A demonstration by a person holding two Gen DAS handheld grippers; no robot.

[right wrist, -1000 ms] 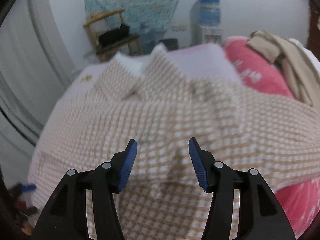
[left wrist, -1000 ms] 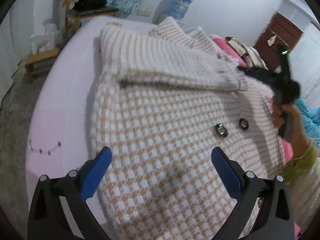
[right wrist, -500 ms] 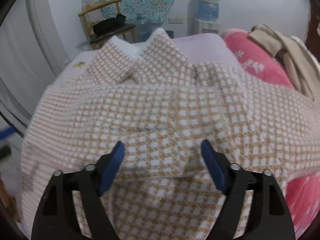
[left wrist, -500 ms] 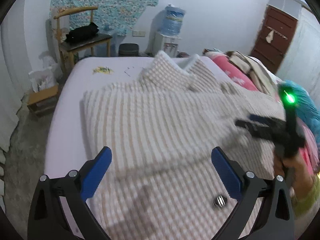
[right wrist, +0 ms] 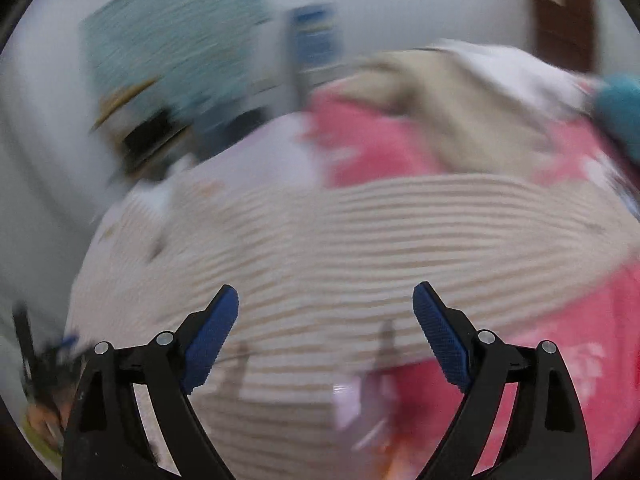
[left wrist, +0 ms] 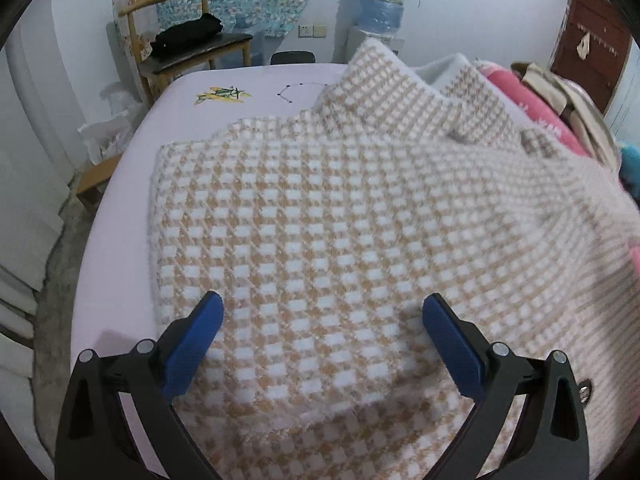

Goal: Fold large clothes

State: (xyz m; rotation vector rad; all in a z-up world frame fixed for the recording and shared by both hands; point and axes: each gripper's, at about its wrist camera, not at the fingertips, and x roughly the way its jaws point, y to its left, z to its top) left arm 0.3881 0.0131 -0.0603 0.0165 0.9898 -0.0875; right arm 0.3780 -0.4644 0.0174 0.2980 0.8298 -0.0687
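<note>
A large tan-and-white checked coat [left wrist: 328, 216] lies folded over on the lilac bed [left wrist: 116, 248], collar towards the far end. My left gripper [left wrist: 322, 322] hovers over its near part, open, with nothing between the blue pads. In the blurred right wrist view the same coat [right wrist: 340, 236] spreads below my right gripper [right wrist: 326, 312], which stands open and empty above the cloth. A metal button [left wrist: 585, 389] shows at the coat's near right edge. The other gripper [right wrist: 44, 356] appears at the far left of the right wrist view.
A pink blanket [right wrist: 560, 352] and a heap of beige clothes [right wrist: 452, 96] lie to the right on the bed. Beyond the bed stand a wooden chair [left wrist: 188, 48] with a black item, a water dispenser [left wrist: 380, 12] and a brown door [left wrist: 592, 36].
The folded-over side of the coat has settled flat across the body. The right gripper opened wide, let the cloth go and swung right. The left gripper drew back towards the near edge.
</note>
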